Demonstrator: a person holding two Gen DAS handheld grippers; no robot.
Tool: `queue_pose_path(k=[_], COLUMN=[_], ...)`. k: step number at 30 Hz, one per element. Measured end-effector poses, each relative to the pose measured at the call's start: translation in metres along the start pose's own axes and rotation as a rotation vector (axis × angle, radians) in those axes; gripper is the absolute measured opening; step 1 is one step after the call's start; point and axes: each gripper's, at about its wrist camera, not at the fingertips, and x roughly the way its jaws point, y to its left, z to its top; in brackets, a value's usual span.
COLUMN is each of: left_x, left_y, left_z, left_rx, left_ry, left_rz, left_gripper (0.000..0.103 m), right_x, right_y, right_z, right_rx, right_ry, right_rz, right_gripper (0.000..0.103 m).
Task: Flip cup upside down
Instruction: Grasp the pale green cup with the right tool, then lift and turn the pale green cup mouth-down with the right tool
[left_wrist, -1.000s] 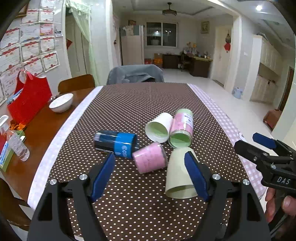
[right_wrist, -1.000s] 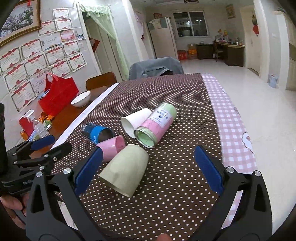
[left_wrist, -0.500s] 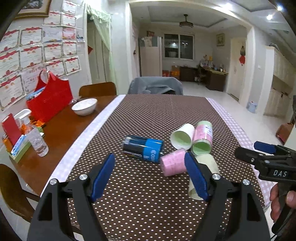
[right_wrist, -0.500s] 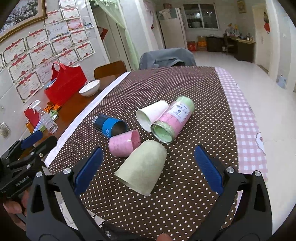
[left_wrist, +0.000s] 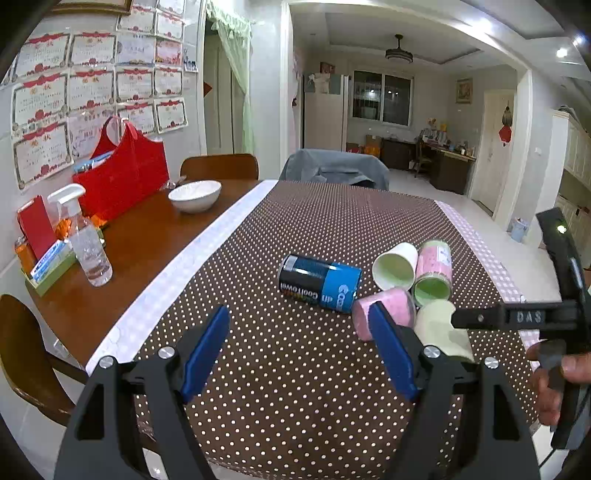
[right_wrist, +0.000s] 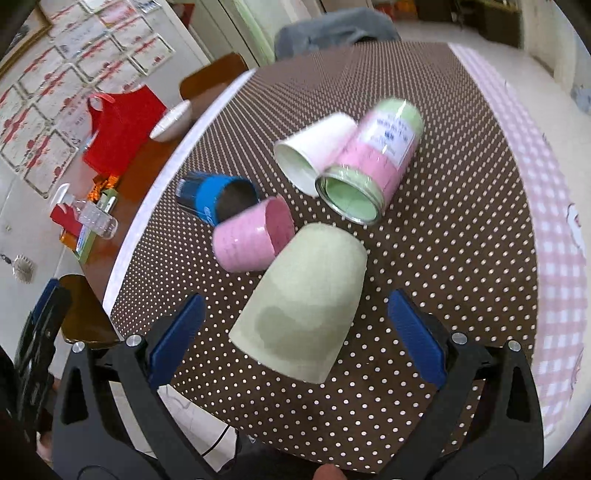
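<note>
Several cups lie on their sides on the brown dotted tablecloth (right_wrist: 443, 258): a pale green cup (right_wrist: 306, 306) nearest me, a pink cup (right_wrist: 251, 236), a blue and black can-shaped cup (right_wrist: 214, 195), a white paper cup (right_wrist: 314, 151) and a pink-and-green tin (right_wrist: 373, 158). My right gripper (right_wrist: 295, 343) is open, tilted down, with the pale green cup's wide end between its fingers, not touching. My left gripper (left_wrist: 299, 354) is open and empty, left of the cluster; the pink cup (left_wrist: 384, 314) sits behind its right finger.
On the bare wood at the left stand a red bag (left_wrist: 122, 177), a white bowl (left_wrist: 195, 195), a spray bottle (left_wrist: 86, 240) and a small tray of items (left_wrist: 48, 266). Chairs stand at the far end (left_wrist: 332, 170). The pink checked cloth edge (right_wrist: 561, 258) runs along the right.
My right gripper has moved forward and tilted down over the pale green cup. My left gripper has drawn back and to the left, away from the cups. The cups have not moved.
</note>
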Motion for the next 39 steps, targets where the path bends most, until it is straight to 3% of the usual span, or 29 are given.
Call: queue_pose_path(k=[13,24,33,39], left_x=[0.013,0.020,0.016,0.012], left_y=[0.010,0.014,0.006,-0.002], left_z=[-0.016,-0.021,-0.020,-0.017], left_rx=[-0.016,-0.038,-0.023,-0.007], left_ry=[0.035,0.057,0.052,0.046], left_rz=[-0.024,-0.050,-0.056,-0.057], left_gripper=[0.076,0.076,0.076,0.076], right_x=[0.037,0.067,0.053,0.022], right_y=[-0.009,-0.011,-0.015,-0.018], right_z=[0.023,0.032,0.019,0.010], right_rx=[0.142,0.172,0.139,0.115], right_ry=[0.137,0.216,0.181,0.069], right_rz=[-0.019,-0.079,-0.003,0.102], right_gripper=[0.097,0.075,0.074,0.074])
